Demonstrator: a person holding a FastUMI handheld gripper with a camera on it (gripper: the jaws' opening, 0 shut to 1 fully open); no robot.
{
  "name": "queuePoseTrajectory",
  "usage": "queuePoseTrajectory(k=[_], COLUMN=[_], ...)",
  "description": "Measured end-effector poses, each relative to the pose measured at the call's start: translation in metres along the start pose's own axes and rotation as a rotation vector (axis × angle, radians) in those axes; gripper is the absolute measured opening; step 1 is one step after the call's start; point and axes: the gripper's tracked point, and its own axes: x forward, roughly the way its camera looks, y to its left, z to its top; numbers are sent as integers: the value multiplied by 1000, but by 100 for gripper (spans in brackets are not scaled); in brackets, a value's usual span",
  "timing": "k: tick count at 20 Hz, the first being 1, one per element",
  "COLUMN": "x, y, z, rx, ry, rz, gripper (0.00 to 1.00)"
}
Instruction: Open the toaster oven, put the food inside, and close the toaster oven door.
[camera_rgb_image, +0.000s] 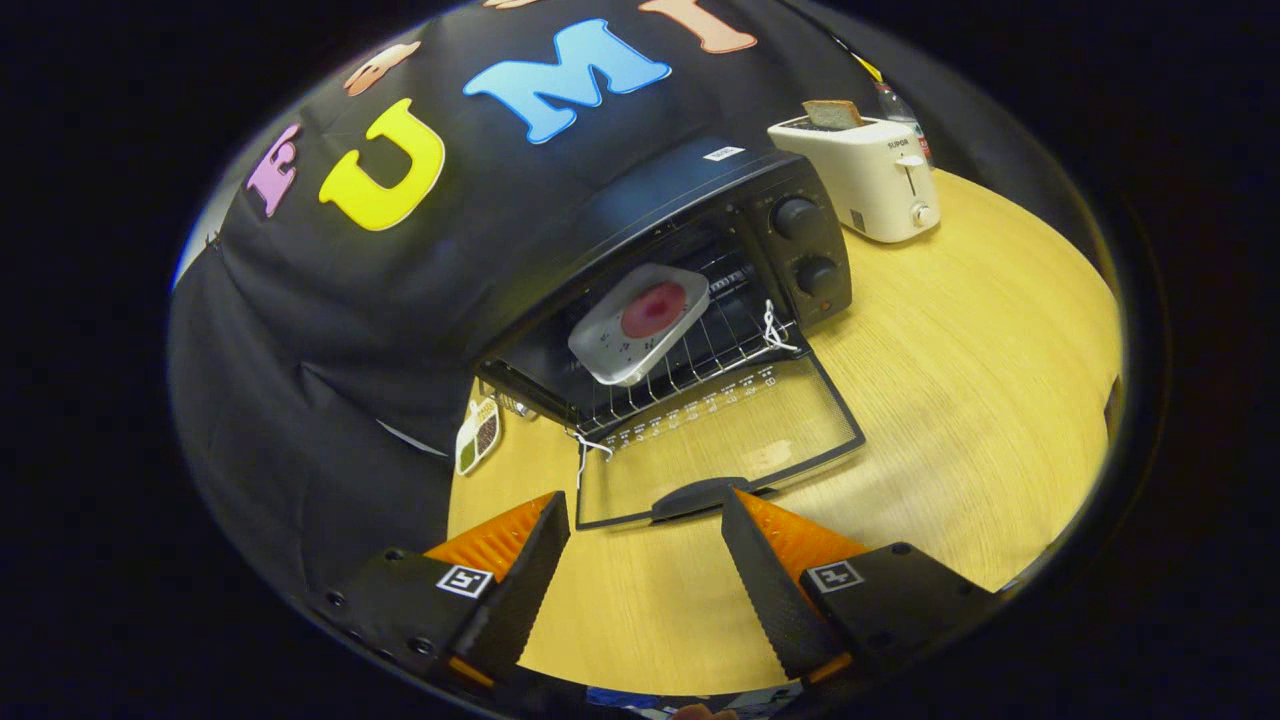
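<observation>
A black toaster oven (700, 220) stands on the wooden table (980, 400) with its glass door (720, 440) folded down flat toward me. Inside, on the wire rack (720, 345), rests a white square plate (640, 320) carrying a round piece of reddish food (655, 308). The door's dark handle (705, 495) lies just ahead of my fingers, in line with the gap between them. My gripper (645, 510) is open, its fingers wide apart with nothing between them.
A white pop-up toaster (870, 175) with a slice of bread (832, 113) stands beyond the oven, to its right. A small packet (478, 435) lies by the oven's left corner. Bare tabletop stretches to the right of the door.
</observation>
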Motion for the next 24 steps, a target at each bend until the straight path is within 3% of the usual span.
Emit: queuePoseTrajectory(k=[6, 16, 24], x=[5, 36, 65], y=[-18, -57, -70], z=[-21, -59, -61], rx=[-85, -443, -461], ry=[64, 254, 286], rz=[-93, -326, -405], gripper=[98, 98, 99])
